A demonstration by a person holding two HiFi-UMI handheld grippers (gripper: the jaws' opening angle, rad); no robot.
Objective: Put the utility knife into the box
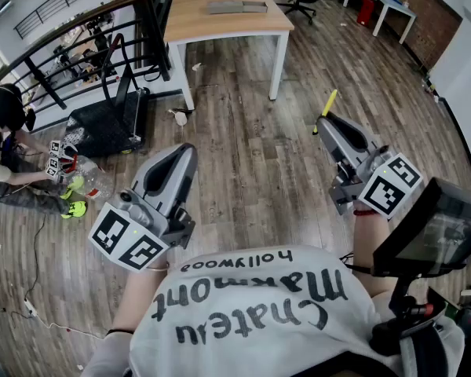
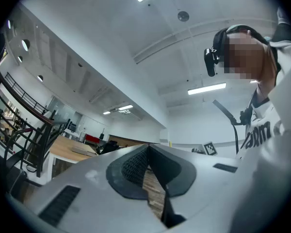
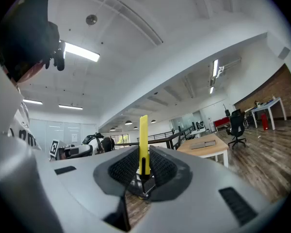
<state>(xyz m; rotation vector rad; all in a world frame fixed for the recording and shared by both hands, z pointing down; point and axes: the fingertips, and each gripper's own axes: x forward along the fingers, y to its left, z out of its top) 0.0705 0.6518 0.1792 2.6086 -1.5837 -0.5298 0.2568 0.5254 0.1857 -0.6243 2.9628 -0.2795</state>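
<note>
Head view: the left claw is held low above the wood floor, its tips together. Its marker cube and the hand behind it are partly cut off by the wearer's shirt. The right claw grips the yellow utility knife, which sticks out past its tips. The knife's long axis runs on from the claw, away from the wearer and tilted slightly right. Its gripped end is hidden between the pads. Far beyond both claws stands a desk with a flat grey box on it, too small to show detail. Left of the left claw, a seated person is cut off by the picture's edge.

Left gripper view: the claw is clenched on nothing, pad against pad, aimed towards the ceiling. The desk lies low to its left, and the box on it is barely legible.

Right gripper view: the claw is clamped on the knife. The yellow body rises straight out between the pads, in line with them, and its dark lower end is sunk in the gap and hard to read. Right of the claw are the desk and the box.
</note>
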